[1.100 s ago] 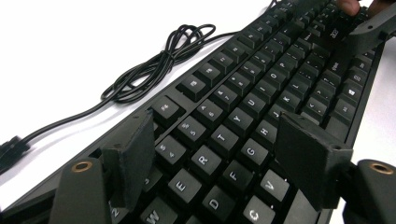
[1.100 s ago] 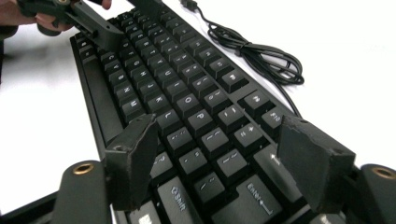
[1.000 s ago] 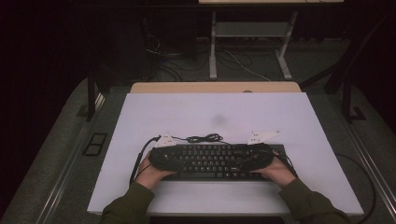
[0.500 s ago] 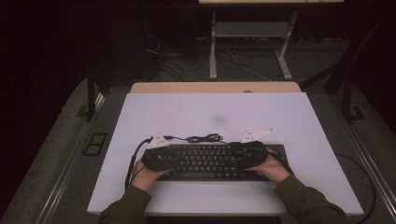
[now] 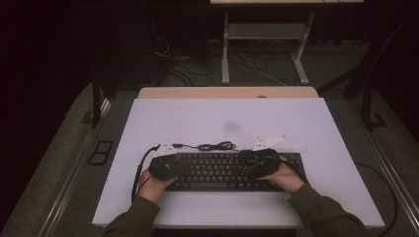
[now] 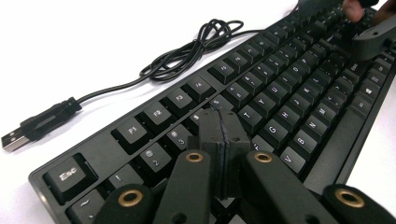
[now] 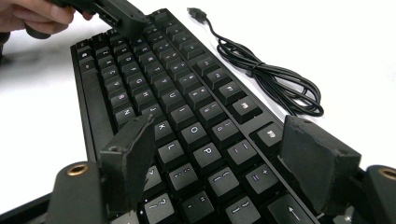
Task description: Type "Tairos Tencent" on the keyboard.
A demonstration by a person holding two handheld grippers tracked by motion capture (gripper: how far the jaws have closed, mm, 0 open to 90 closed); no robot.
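Item: one black keyboard (image 5: 225,171), laid flat and lengthwise along the near edge of the white table (image 5: 306,123), with its keys facing up. Its black cable (image 5: 216,146) lay coiled in a loose bundle on the table just behind the top row of keys, and in the left gripper view the plug (image 6: 13,137) rested free on the table surface, well apart from the Esc corner. Your left gripper (image 5: 165,165) sat over the left end of the keyboard; its jaws had just been closing and stood pressed together, pad against pad, with nothing between them, the joined tips poised over the number and upper letter rows (image 6: 223,135). Whether those tips actually touched a keycap could not be told from these angles. Your right gripper (image 5: 259,163) sat over the right part of the keyboard with its jaws held well apart, one on either side of the keys around O, P and the punctuation block (image 7: 217,154), and nothing pinched between the pads. In the high view both of your hands rested at the keyboard's near edge, left hand (image 5: 150,185) and right hand (image 5: 286,177), with green sleeves entering from the bottom. A wooden strip (image 5: 227,92) edged the table's far side.
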